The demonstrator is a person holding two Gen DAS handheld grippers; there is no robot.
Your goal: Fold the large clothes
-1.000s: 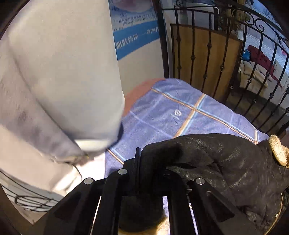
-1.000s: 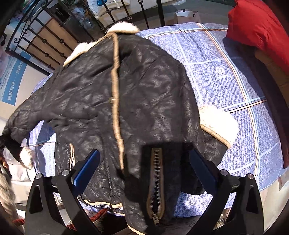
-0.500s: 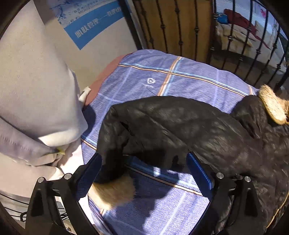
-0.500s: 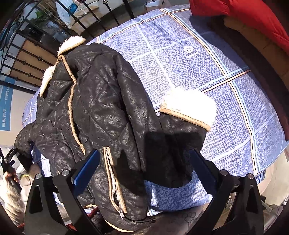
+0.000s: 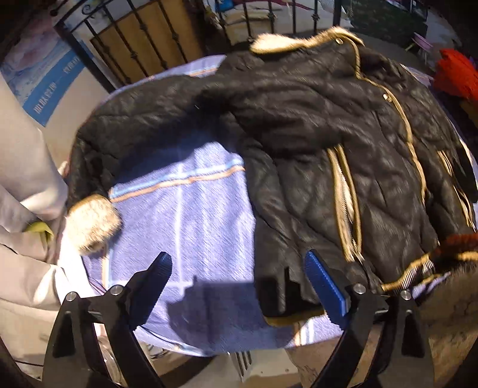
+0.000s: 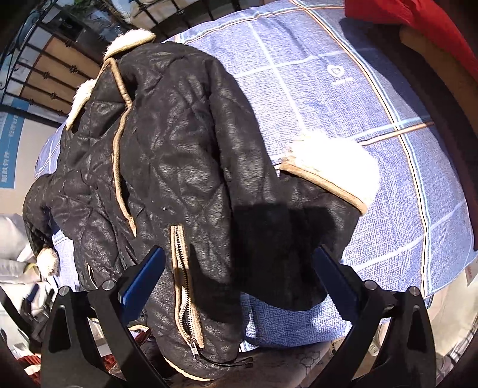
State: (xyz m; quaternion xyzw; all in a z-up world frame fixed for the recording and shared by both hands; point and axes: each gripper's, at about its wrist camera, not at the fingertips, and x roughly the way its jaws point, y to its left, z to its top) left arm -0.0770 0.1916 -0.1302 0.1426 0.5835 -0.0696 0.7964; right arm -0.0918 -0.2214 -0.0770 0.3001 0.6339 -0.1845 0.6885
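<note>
Looking forward from the left wrist, the left gripper (image 5: 239,286) hangs above the near edge of the bed with its blue-padded fingers (image 5: 324,282) spread wide apart and nothing between them. The black quilted jacket (image 5: 313,125) lies across the blue checked bedspread (image 5: 191,215), filling the far and right part of the view, its fur collar (image 5: 280,41) at the far end by the black iron railing (image 5: 149,38). One sleeve curves round to the left and ends in a fur cuff (image 5: 92,222) lying at the left edge of the bed, next to grey cloth (image 5: 21,167). A tan zipper (image 5: 343,203) runs down the jacket front toward the near hem. A red item (image 5: 457,71) shows at the far right. This view is somewhat blurred. From the right wrist, the right gripper (image 6: 239,277) likewise has its fingers wide apart and holds nothing, hovering over the jacket (image 6: 173,155) near its lower hem. The jacket lies left of centre on the bedspread (image 6: 343,89), collar (image 6: 128,41) far, and its other sleeve bends to the right, its white fur cuff (image 6: 331,167) resting on the cover. A pocket zipper (image 6: 185,286) sits just right of the left finger. A red cloth (image 6: 403,18) lies at the far right corner.
</note>
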